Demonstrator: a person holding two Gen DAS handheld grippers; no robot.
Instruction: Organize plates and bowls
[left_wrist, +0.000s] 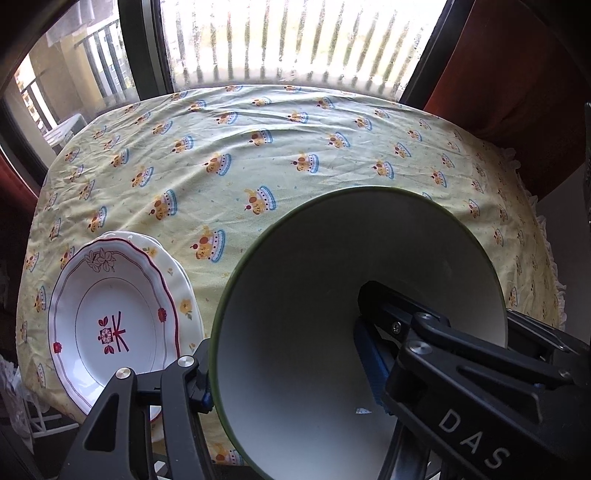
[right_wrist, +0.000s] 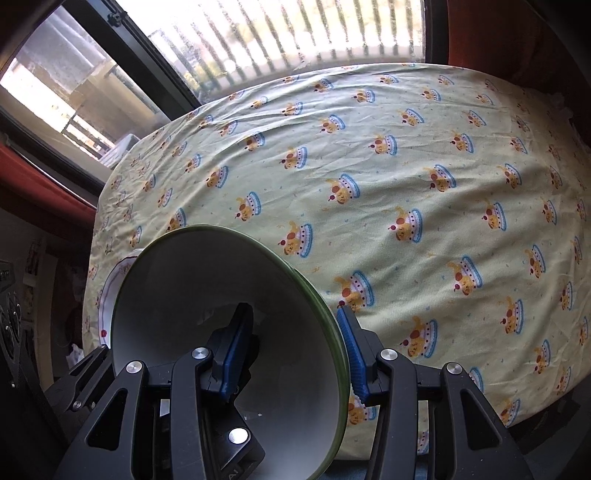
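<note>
A: The green-rimmed bowl (left_wrist: 314, 332) fills both views, off the tablecloth (left_wrist: 258, 155), hiding much of it.
B: Left gripper (left_wrist: 291, 373) and right gripper (right_wrist: 293, 354) each clamp its wall.
A: Stacked plates (left_wrist: 110, 314) lie left, partly hidden.

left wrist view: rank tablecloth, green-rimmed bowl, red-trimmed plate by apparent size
1. tablecloth, spans nearly the whole frame.
2. green-rimmed bowl, held close to the lens by the left gripper and right gripper, so it looks inflated.
3. red-trimmed plate, smallest; true size against the bowl is unsure.
</note>
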